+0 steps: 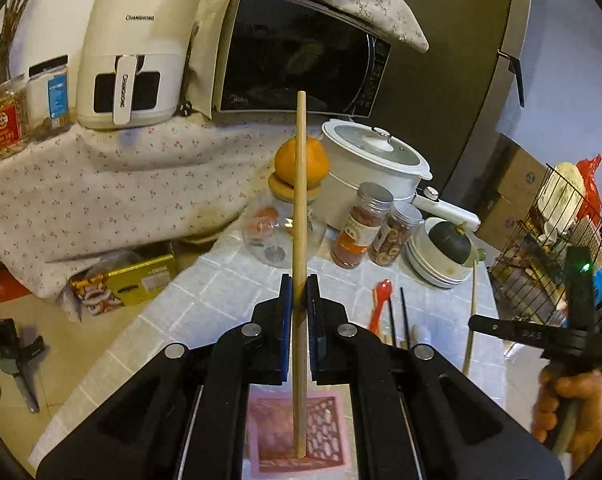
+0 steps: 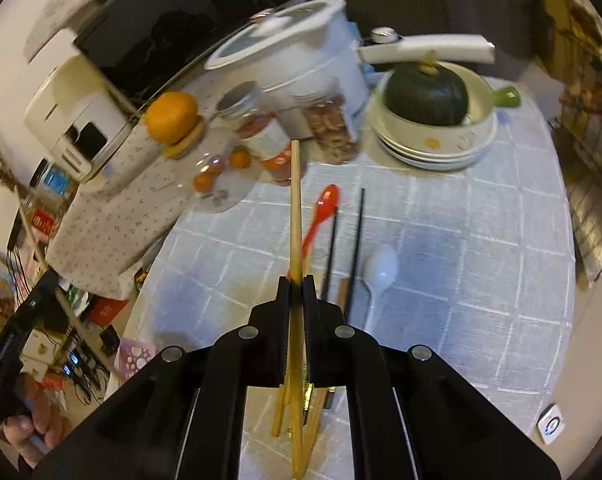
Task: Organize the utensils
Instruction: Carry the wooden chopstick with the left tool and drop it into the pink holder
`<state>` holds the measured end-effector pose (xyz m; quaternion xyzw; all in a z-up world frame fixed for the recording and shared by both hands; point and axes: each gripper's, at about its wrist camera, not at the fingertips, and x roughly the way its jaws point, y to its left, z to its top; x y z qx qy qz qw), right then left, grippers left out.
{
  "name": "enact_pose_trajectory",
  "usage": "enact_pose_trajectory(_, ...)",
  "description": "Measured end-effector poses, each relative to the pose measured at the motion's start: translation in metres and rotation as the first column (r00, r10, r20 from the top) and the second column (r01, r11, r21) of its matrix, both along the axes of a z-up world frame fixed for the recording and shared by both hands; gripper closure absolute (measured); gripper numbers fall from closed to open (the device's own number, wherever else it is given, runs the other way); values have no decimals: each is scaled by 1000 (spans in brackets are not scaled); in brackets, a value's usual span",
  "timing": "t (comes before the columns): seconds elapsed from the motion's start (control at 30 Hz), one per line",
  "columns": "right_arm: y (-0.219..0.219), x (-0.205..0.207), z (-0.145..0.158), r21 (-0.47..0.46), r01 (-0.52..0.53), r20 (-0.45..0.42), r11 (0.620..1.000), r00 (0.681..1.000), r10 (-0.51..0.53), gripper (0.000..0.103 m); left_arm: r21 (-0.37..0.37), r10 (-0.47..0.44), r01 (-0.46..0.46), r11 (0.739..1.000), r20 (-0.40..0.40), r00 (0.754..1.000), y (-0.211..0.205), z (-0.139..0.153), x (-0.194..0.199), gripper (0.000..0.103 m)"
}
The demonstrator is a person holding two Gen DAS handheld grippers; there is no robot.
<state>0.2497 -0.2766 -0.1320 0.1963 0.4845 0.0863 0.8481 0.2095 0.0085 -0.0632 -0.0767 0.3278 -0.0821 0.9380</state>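
In the left wrist view my left gripper point(image 1: 299, 284) is shut on a long wooden chopstick point(image 1: 301, 184). Its lower tip hangs over the open top of a pink perforated holder point(image 1: 325, 428). My right gripper point(image 2: 297, 280) is shut on another wooden chopstick point(image 2: 295, 216), lifted above the table. Beneath it lie a red spoon point(image 2: 321, 216), two black chopsticks point(image 2: 357, 240), a white spoon point(image 2: 381, 272) and several wooden chopsticks point(image 2: 279, 412). The pink holder point(image 2: 135, 356) stands at the table's near-left edge in the right wrist view.
The grey checked tablecloth point(image 2: 461, 260) covers the table. At its far side stand spice jars point(image 1: 361, 224), a glass jar with an orange point(image 1: 315, 160) on its lid, a white pot point(image 1: 373, 156) and stacked bowls holding a green squash point(image 2: 425, 92). A wire rack point(image 1: 549, 232) stands to the right.
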Motion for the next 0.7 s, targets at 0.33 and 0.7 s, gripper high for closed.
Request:
enact_pose_trajectory(0.33, 38, -10, 24, -92, -58, 127, 994, 989, 69, 96, 104, -2, 15, 995, -131, 991, 3, -39, -6, 96)
enact_pose_trajectory(0.7, 70, -32, 92, -3, -50, 369, 999, 928, 48, 96, -25, 31, -38, 999, -262, 965, 30, 2, -21, 59)
